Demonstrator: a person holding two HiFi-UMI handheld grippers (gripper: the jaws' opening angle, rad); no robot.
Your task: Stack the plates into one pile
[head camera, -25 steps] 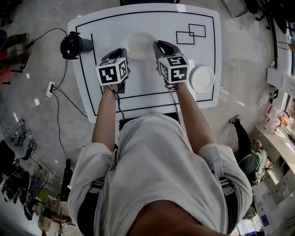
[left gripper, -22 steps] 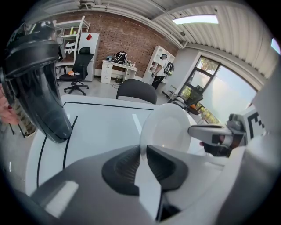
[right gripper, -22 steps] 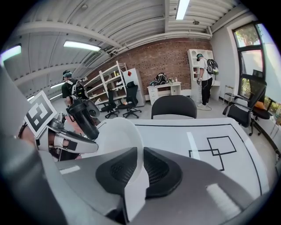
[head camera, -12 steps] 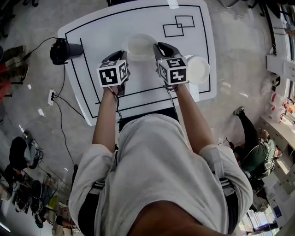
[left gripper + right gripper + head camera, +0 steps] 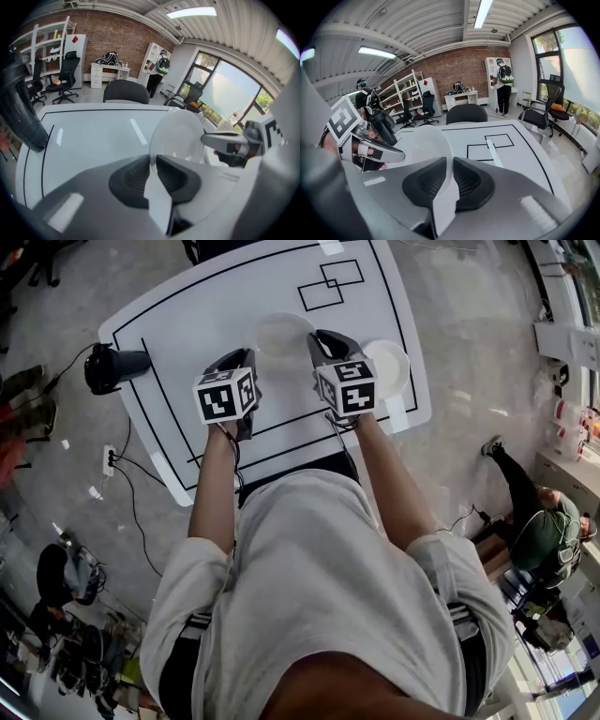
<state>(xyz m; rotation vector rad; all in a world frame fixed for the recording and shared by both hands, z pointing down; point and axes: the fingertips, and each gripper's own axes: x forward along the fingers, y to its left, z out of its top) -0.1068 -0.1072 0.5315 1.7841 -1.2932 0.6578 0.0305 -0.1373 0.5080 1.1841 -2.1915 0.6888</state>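
Both grippers hold one white plate [image 5: 284,334] between them, above the white table [image 5: 187,324]. My left gripper [image 5: 242,360] is shut on the plate's left rim, and the pads pinch the plate's [image 5: 180,136] edge in the left gripper view [image 5: 153,165]. My right gripper [image 5: 322,341] is shut on the opposite rim, with the plate [image 5: 423,145] edge clamped between its pads [image 5: 451,177]. A second white plate [image 5: 387,367] lies on the table just right of the right gripper's marker cube.
A black cylinder-shaped device [image 5: 111,367] stands at the table's left corner. Black tape lines and two overlapping rectangles [image 5: 328,282] mark the tabletop. Cables and a power strip [image 5: 111,460] lie on the floor at left. A person [image 5: 544,540] is at right; a black chair [image 5: 125,91] stands beyond the table.
Both grippers have carried the held plate to the right across the table, closer to the second plate. The head view has tilted, so the table sits more slanted.
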